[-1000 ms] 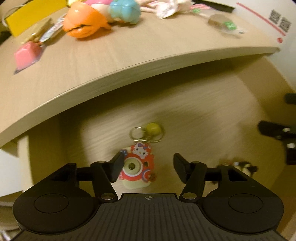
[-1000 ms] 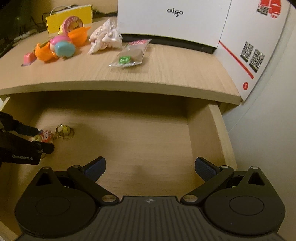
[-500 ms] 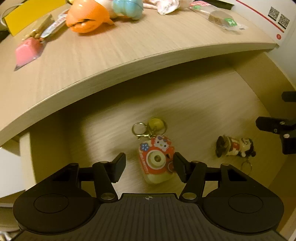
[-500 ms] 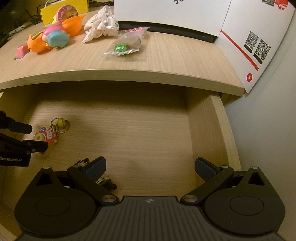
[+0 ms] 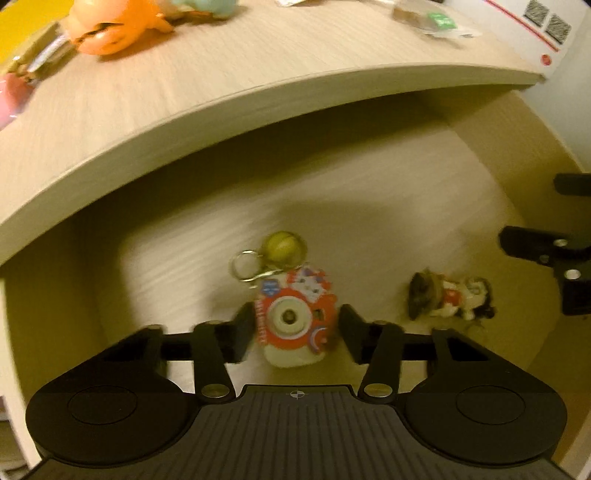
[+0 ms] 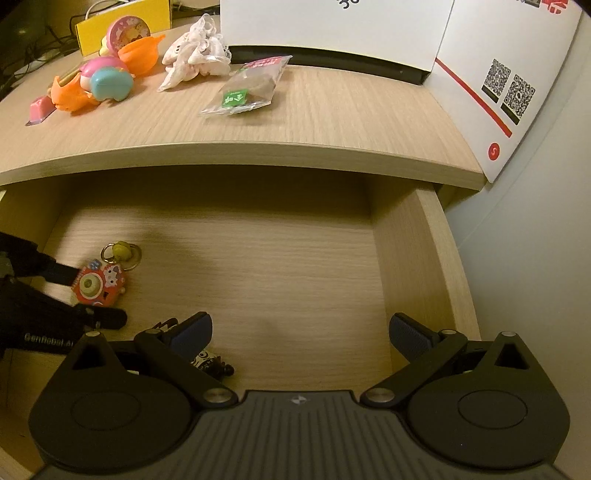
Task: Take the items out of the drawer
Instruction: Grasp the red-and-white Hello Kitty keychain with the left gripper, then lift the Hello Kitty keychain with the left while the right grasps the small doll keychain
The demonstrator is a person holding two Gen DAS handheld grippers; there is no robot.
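Note:
A red toy-camera keychain [image 5: 293, 317] with a yellow bell and rings lies on the floor of the open wooden drawer [image 6: 277, 258]. My left gripper [image 5: 295, 326] is open and straddles it, one finger close on each side. In the right wrist view the same keychain [image 6: 98, 282] lies between the left gripper's fingers [image 6: 103, 317]. A small figurine keychain [image 5: 448, 299] lies to its right. My right gripper [image 6: 301, 328] is open and holds nothing, above the drawer's front. Its left finger hides most of the figurine [image 6: 210, 363].
The desk top [image 6: 332, 122] overhangs the drawer's back. On it lie orange and pastel toys [image 6: 99, 81], a white crumpled bag [image 6: 195, 55], a snack packet [image 6: 247, 90] and a white box [image 6: 332, 29]. The drawer's right wall [image 6: 436, 258] stands beside my right gripper.
My left gripper has come forward and lower, so its fingers now flank the camera keychain. The right gripper's view has drawn back, and the figurine has come into sight.

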